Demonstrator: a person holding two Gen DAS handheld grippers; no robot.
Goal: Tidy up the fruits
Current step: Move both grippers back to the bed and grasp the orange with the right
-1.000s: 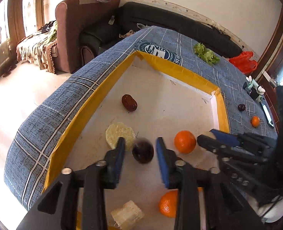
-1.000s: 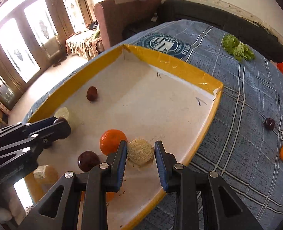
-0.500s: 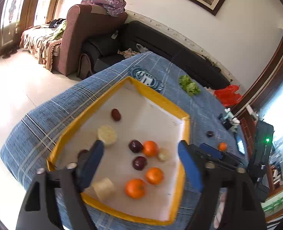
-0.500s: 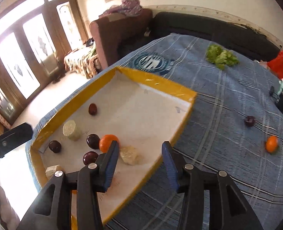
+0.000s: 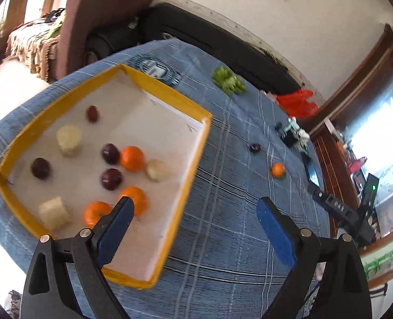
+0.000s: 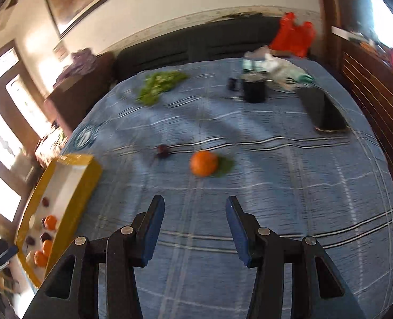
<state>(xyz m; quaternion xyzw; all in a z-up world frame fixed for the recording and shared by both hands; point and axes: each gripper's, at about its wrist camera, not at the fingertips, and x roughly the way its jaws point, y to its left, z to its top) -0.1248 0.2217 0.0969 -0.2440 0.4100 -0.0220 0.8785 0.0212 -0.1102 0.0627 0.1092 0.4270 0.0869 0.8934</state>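
Yellow tray (image 5: 185, 98) holds most fruit. Orange (image 6: 204, 163) and dark plum (image 6: 163, 151) left on blue-cloth surface (image 6: 289, 186). Left claw (image 5: 193, 214) just widened, empty; right claw (image 6: 193, 223) parted, empty, facing orange.

Motion blur smeared the right wrist view: the greens (image 6: 160, 86), the dark fruit (image 6: 163, 151) and the clutter (image 6: 273, 73) at the table's far end could not be made out in detail. The yellow tray (image 6: 86, 183) was cut off at that picture's left edge, and the fruits inside were too small to identify. In the left wrist view, a blue finger (image 5: 116, 224) partly hid one orange (image 5: 134, 199), and the small items (image 5: 293, 134) by the far edge were too small to name.
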